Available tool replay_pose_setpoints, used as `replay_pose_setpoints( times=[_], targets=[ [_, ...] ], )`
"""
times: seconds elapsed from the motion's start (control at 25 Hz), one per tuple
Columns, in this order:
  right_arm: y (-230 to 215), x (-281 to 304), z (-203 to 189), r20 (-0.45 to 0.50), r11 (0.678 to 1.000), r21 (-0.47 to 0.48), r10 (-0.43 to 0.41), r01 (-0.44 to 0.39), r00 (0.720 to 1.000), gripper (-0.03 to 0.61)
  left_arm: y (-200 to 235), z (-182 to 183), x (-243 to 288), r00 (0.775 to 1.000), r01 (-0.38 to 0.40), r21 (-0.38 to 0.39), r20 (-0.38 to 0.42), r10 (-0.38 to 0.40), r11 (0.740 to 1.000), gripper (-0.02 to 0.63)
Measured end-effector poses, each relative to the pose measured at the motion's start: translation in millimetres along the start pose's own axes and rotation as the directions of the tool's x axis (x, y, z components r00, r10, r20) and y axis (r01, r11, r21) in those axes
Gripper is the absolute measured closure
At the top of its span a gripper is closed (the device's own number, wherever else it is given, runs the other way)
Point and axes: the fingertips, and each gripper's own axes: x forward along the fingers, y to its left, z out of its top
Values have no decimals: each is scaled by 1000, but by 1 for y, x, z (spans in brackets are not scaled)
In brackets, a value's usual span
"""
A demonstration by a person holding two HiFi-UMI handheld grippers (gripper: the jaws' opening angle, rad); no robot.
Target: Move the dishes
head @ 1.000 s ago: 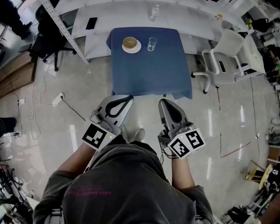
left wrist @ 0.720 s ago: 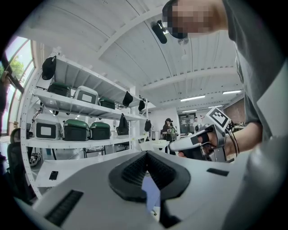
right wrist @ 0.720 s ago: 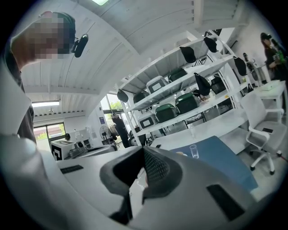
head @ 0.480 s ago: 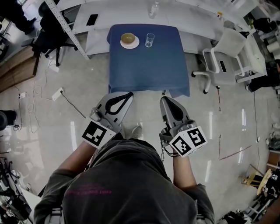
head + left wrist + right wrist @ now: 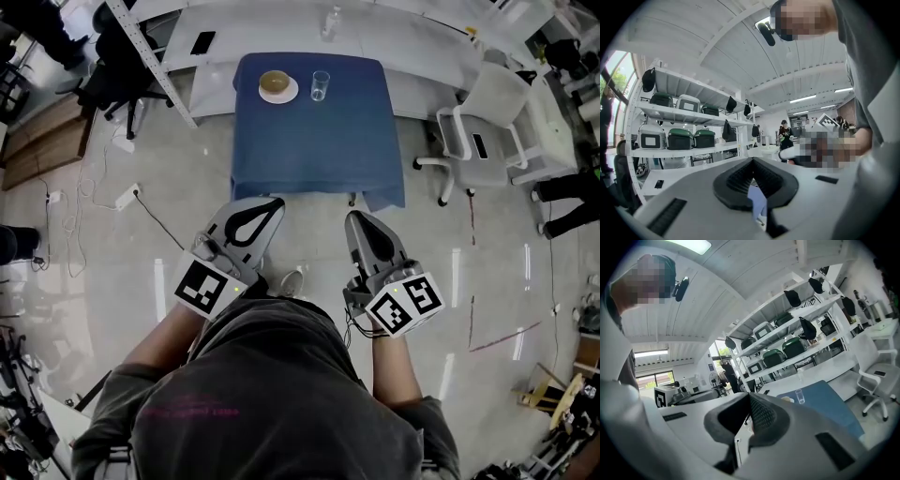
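Head view: a table (image 5: pixel 319 159) draped in a blue cloth is seen at the top centre; a bowl (image 5: pixel 275 83) is set on a white saucer (image 5: pixel 291 95) near the far left corner of the table; a clear glass (image 5: pixel 321 84) stands upright just beside it on the right, not touching it; a white chair (image 5: pixel 466 129) stands to the right of the table. The left gripper (image 5: pixel 274 202) and the right gripper (image 5: pixel 353 217) are held side by side over the floor (image 5: pixel 141 234), short of the near table edge and well apart from the dishes; a marker cube (image 5: pixel 202 289) is carried at the rear of each.

Left gripper view: the two black pads are pressed together with nothing pinched; only a thin sliver of blue is visible through the seam; white shelving (image 5: pixel 679 150) loaded with cases is seen beyond.

Right gripper view: the pads are likewise pressed together and nothing is held; the table is seen ahead and to the right, with the glass and the bowl standing at its far end, and the chair beside it.
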Motion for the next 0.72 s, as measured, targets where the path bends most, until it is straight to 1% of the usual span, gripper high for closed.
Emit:
replay_pose_setpoints(
  times=[0.4, 0.72],
  targets=[
    [-13, -6, -3, 4, 999, 32, -22, 22, 1000, 575, -4, -1, 8, 1000, 7, -2, -10, -7, 1000, 612],
    [-25, 10, -2, -12, 999, 24, -39, 39, 999, 575, 15, -7, 21, 1000, 5, -23, -2, -5, 1000, 612]
  ],
)
